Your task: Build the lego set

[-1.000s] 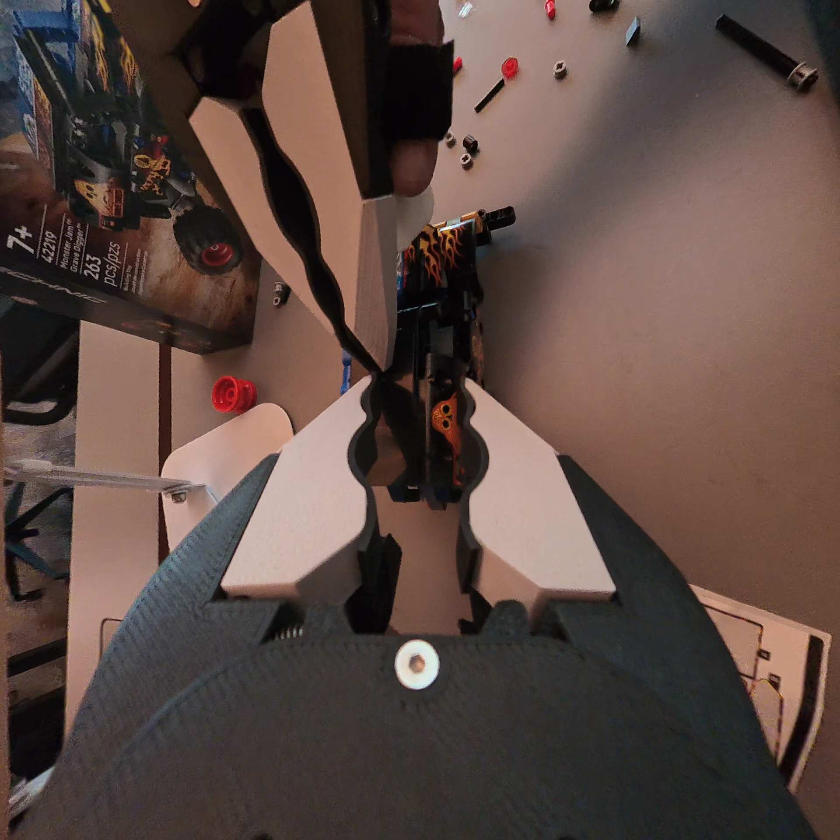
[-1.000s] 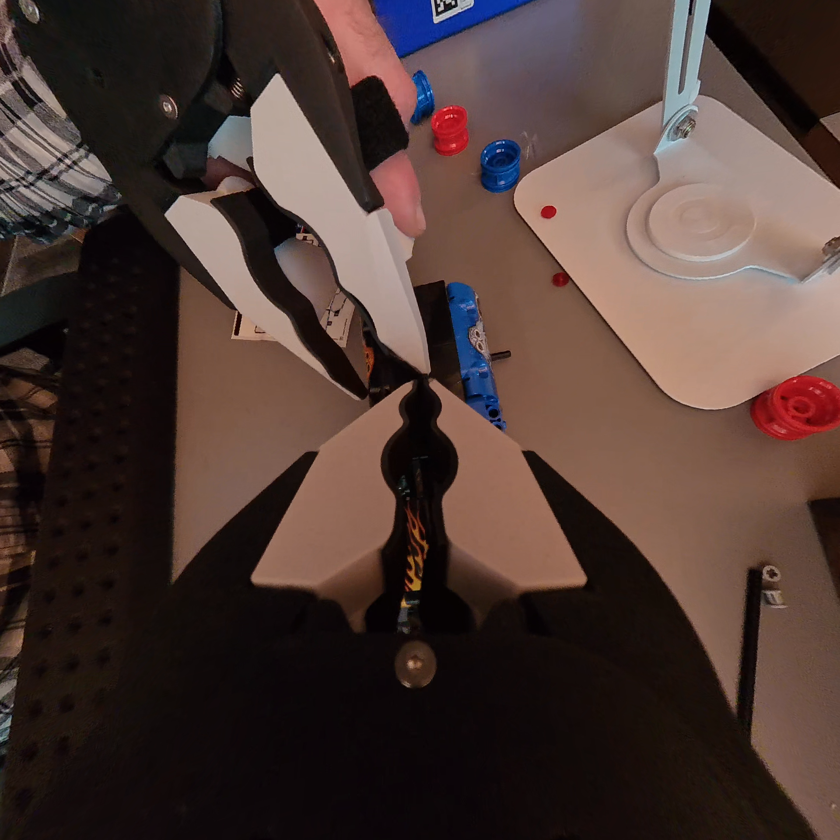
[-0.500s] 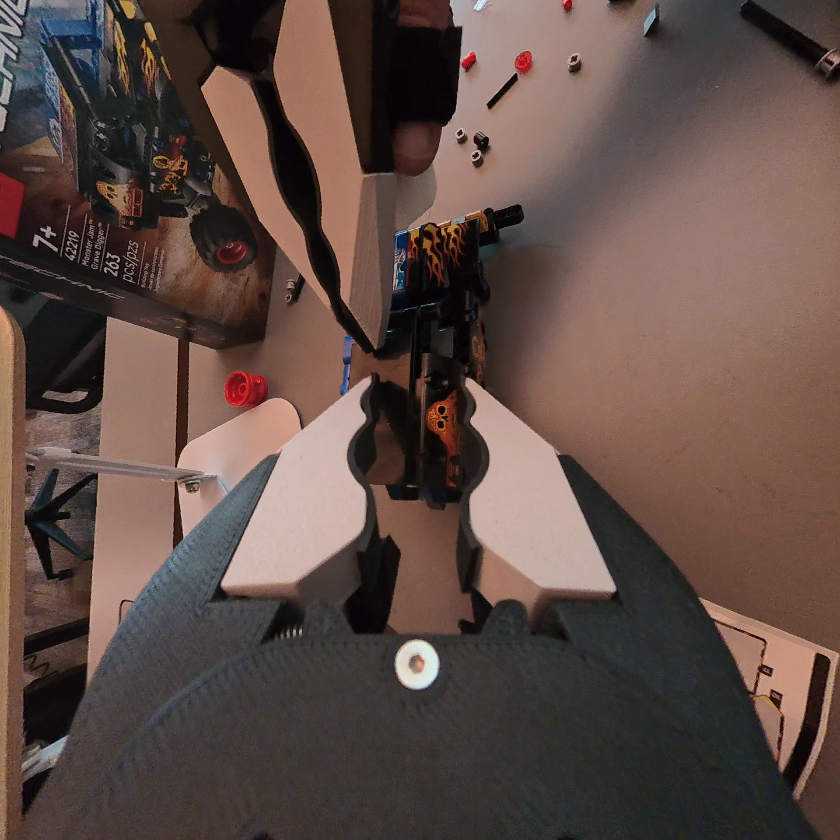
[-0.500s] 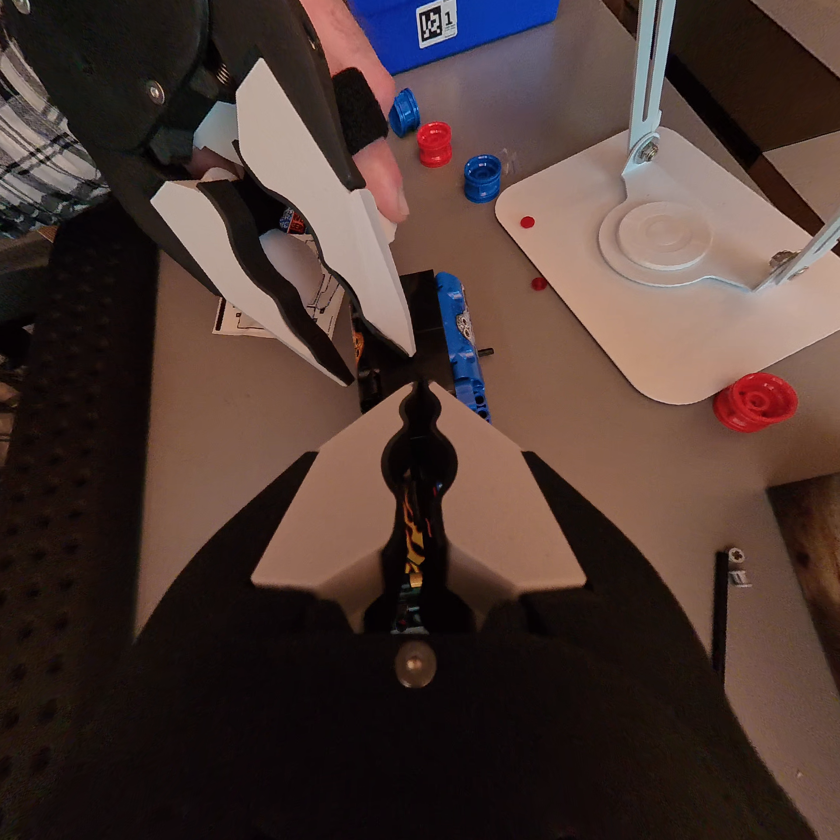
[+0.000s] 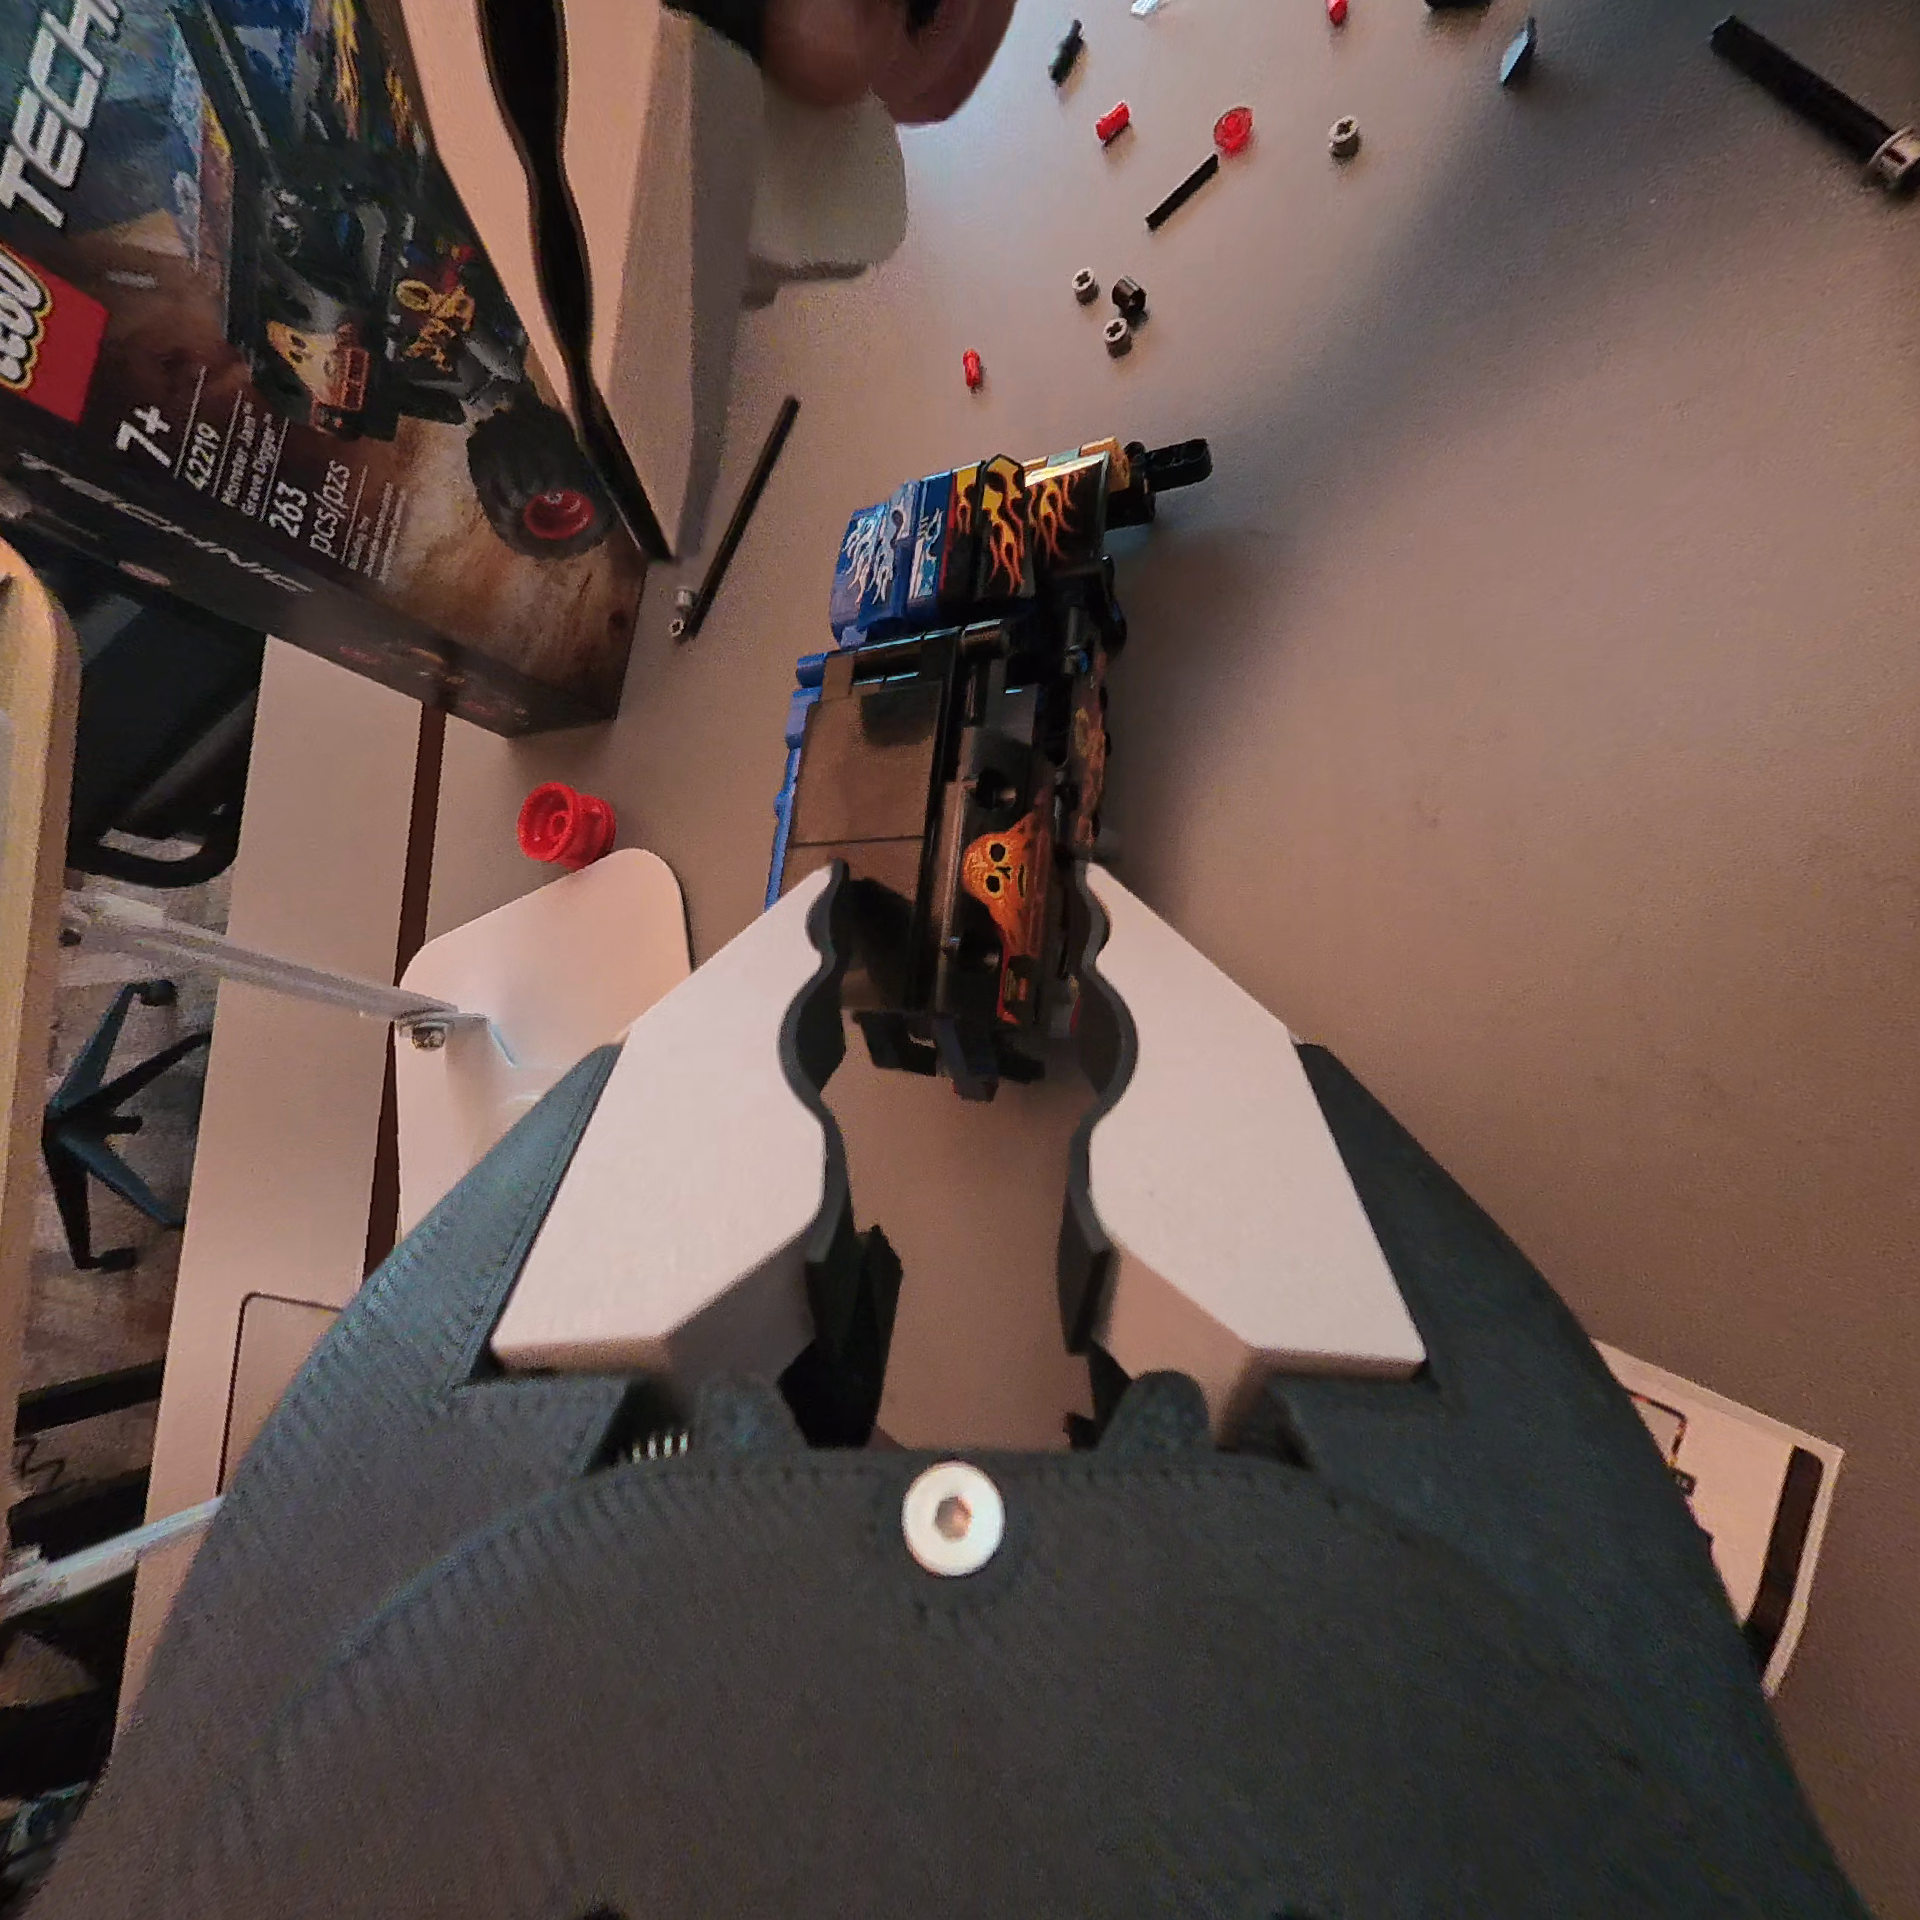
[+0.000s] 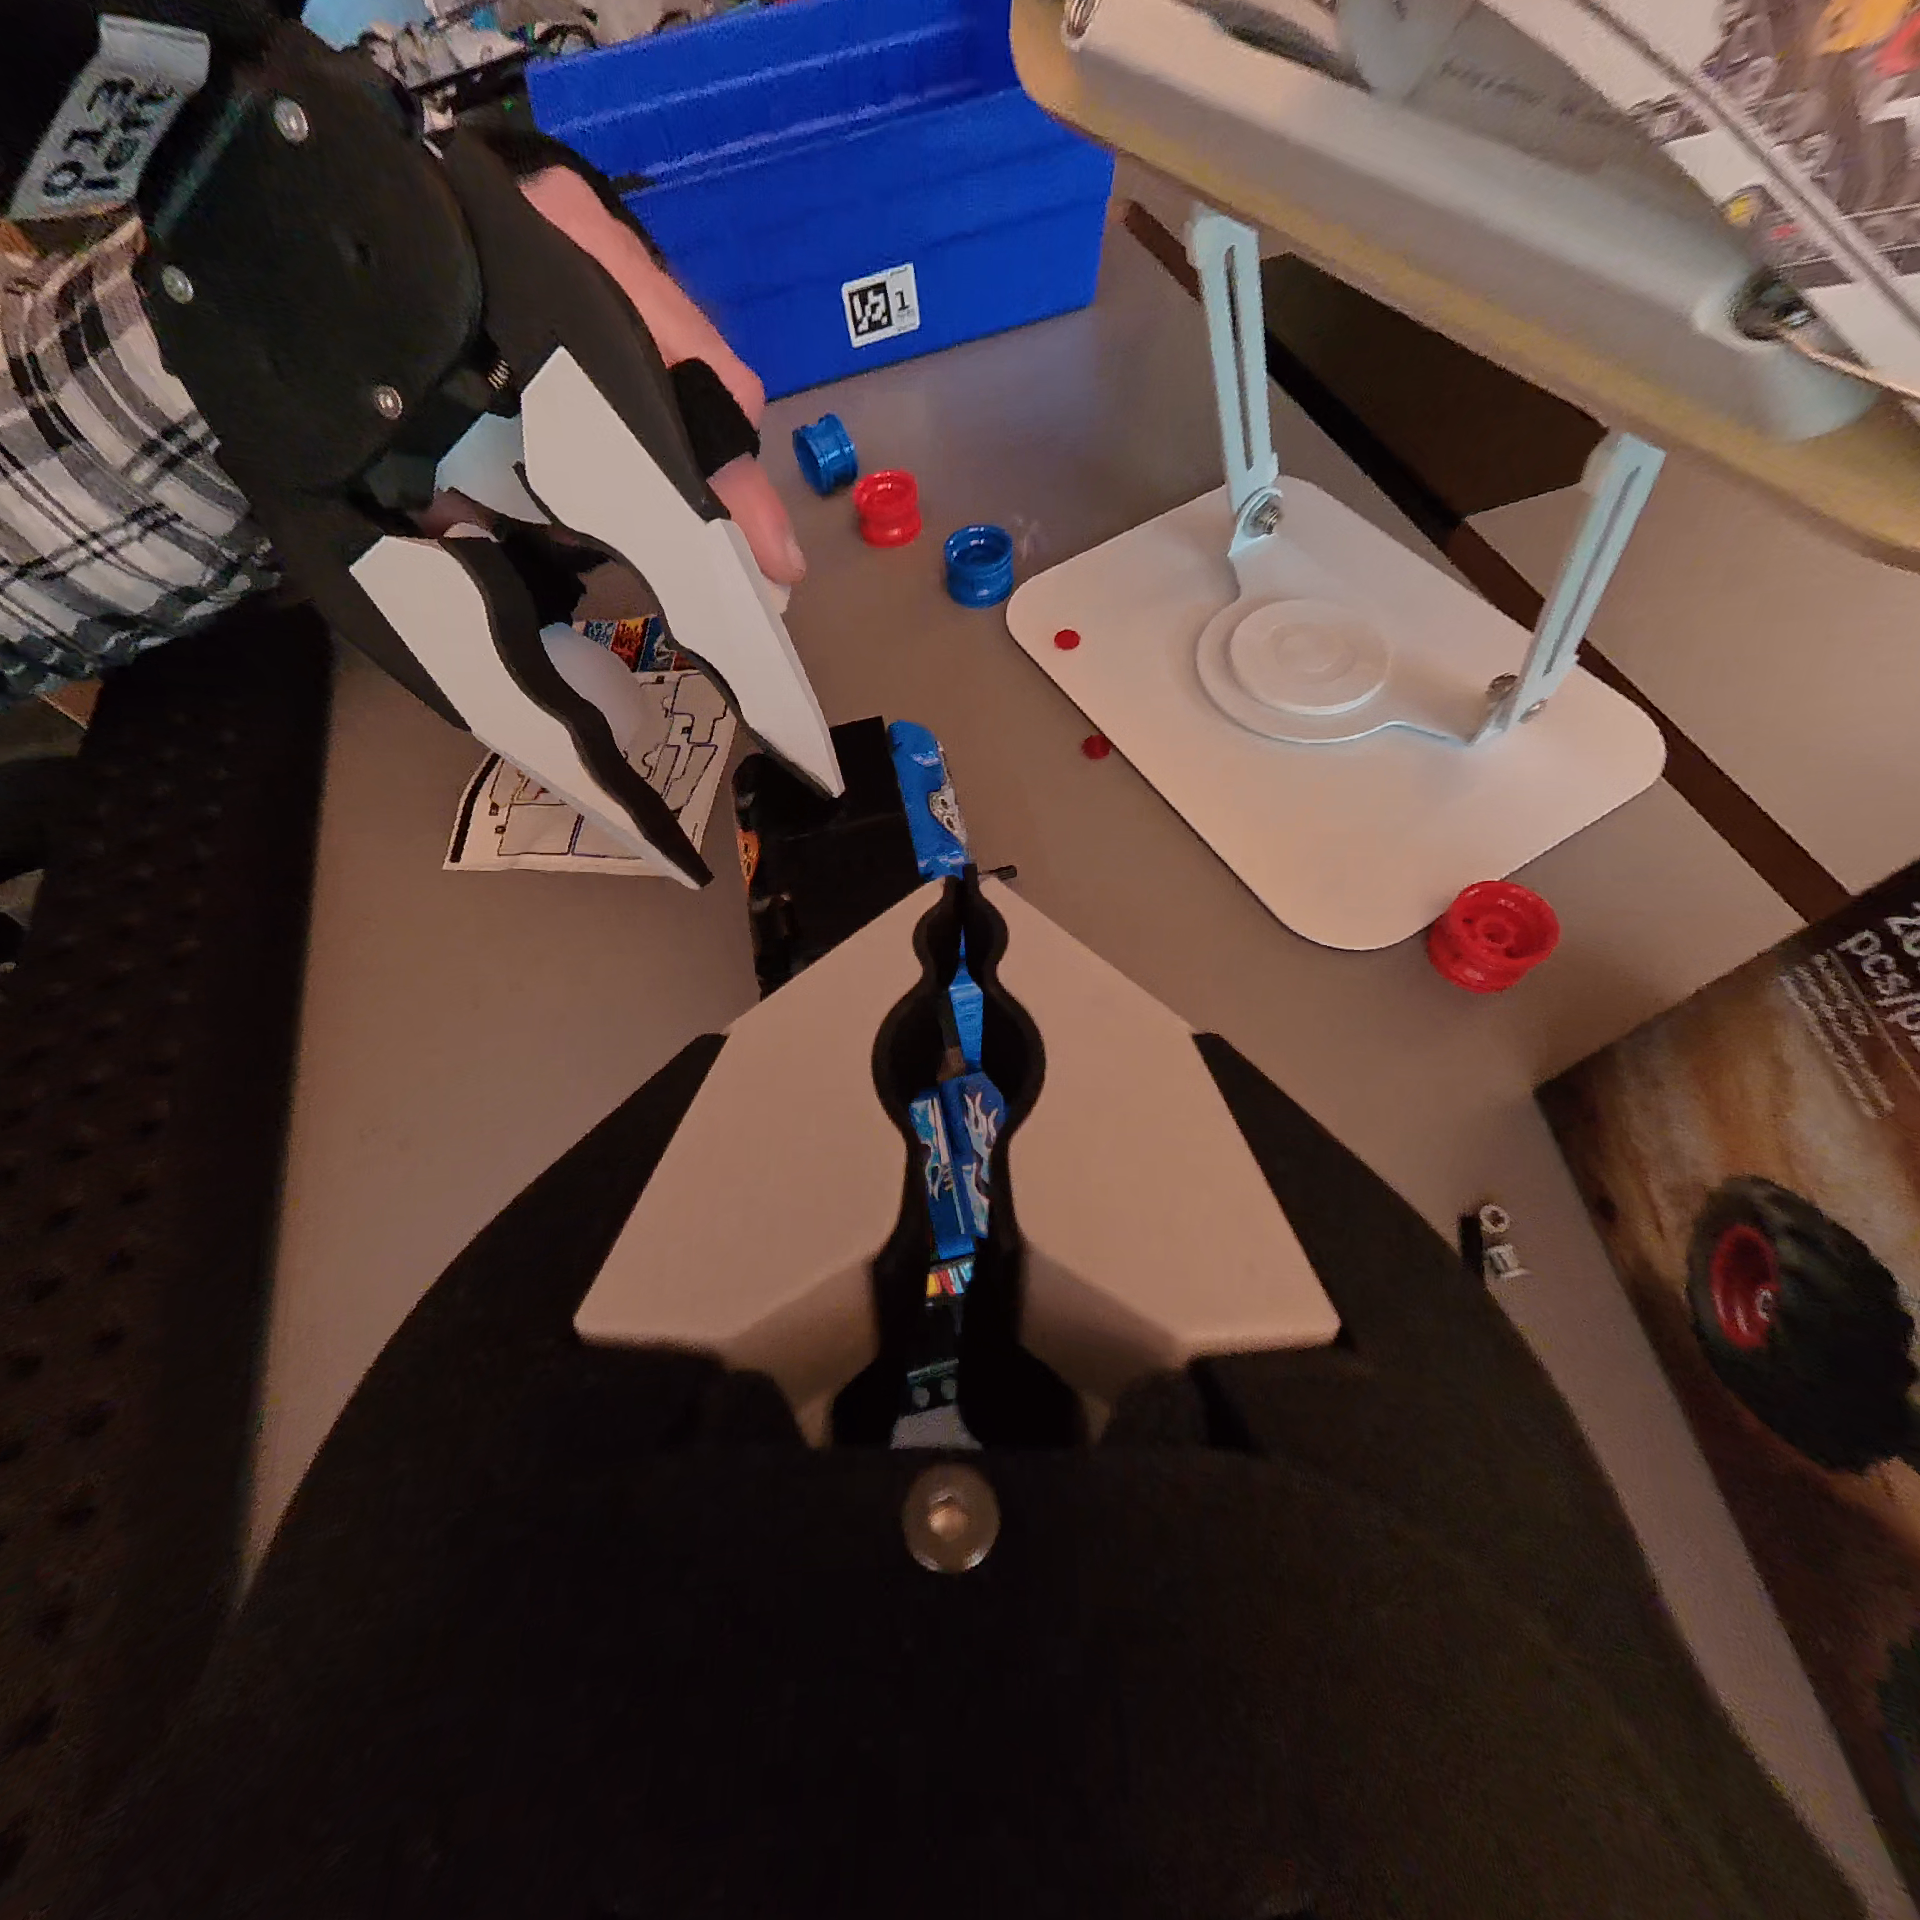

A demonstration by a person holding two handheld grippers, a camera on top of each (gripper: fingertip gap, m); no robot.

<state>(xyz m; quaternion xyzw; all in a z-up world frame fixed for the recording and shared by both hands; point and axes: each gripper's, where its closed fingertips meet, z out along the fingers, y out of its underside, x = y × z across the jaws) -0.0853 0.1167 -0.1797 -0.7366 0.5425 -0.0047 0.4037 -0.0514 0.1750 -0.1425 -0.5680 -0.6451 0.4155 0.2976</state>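
Blue truck body (image 6: 940, 800) behind fingers (image 6: 1091, 1132)

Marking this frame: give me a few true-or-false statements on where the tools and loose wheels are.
1. The left tool has one end of the truck model between its fingers. True.
2. The right tool has its fingers spread wide. False: they are almost together, leaving only a narrow slit.
3. Two blue wheel rims and one small red rim lie on the table in front of the blue bin. True.
4. The larger red rim sits on top of the white stand base. False: it lies on the table just off the base's edge.
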